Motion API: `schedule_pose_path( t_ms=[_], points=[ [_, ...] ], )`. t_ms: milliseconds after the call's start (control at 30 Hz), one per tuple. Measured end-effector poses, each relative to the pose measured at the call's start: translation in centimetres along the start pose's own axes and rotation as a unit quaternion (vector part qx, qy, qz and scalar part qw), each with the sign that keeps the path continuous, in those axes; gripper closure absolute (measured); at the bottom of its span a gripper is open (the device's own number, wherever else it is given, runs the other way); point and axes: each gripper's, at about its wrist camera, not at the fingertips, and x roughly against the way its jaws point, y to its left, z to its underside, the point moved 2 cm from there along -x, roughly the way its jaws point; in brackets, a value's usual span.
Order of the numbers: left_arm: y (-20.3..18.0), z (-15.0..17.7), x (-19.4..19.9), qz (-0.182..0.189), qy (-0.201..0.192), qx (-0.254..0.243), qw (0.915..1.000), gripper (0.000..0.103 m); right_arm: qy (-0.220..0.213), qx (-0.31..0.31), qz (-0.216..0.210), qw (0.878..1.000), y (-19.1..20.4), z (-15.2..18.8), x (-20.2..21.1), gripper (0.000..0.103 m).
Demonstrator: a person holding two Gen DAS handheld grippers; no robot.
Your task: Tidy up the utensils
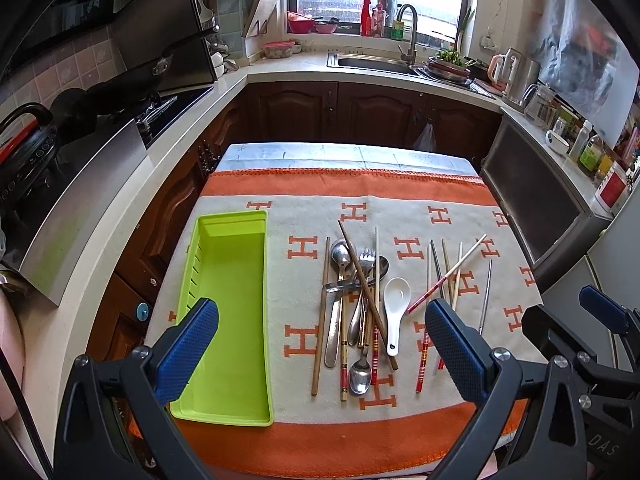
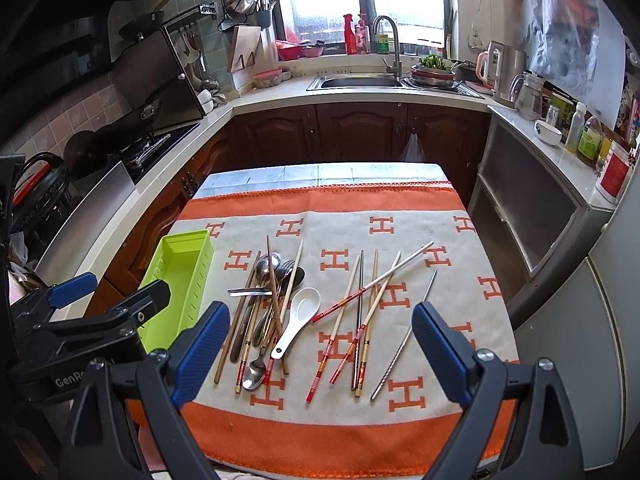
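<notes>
I have both tools held above the near edge of the cloth-covered counter (image 1: 400,160), and neither is grasping anything. My left hand-held gripper (image 1: 320,354) is released, its blue pads spread wide, one pad over the near end of the green tray (image 1: 228,280) and the other over the cloth to the right of the utensil pile. My right hand-held gripper (image 2: 320,354) is released too, its jaws wide apart with cutlery showing in the gap between them. The green tray lies empty on the left side of the orange and cream cloth (image 2: 440,412), its long side running away from me. Just right of it is a tangled heap: metal spoons (image 1: 344,256), a fork (image 1: 366,258) and several wooden chopsticks (image 1: 320,320) crossing one another, one dark chopstick lying diagonally over the top. A white ceramic spoon (image 1: 396,312) rests against the right edge of that heap, bowl facing up. Farther right, apart from the heap, a looser scatter of chopsticks (image 2: 360,320) lies on the cloth, some with red patterned ends, one long pale one crossing the others at a slant. A single metal chopstick (image 2: 404,336) lies alone at the far right of the scatter. In the right wrist view, my left tool shows at the left edge, near the tray.
</notes>
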Motion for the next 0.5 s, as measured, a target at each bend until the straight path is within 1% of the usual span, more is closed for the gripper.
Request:
schedule_pose_path(
  t_ms=[233, 333, 500],
  points=[
    [-0.23, -0.08, 0.45, -0.002, -0.005, -0.002, 1.0000, 0.001, -0.002, -0.001, -0.001, 1.000, -0.06, -0.16, 0.12, 0.010],
    [0.23, -0.55, 0.45, -0.002, -0.006, -0.002, 1.0000, 0.001, -0.005, 0.000, -0.001, 1.000, -0.10, -0.52, 0.40, 0.010],
    [0.20, -0.50, 0.42, 0.004, 0.003, 0.003, 1.0000, 0.001, -0.005, 0.000, -0.001, 1.000, -0.13, -0.76, 0.56, 0.010]
  ],
)
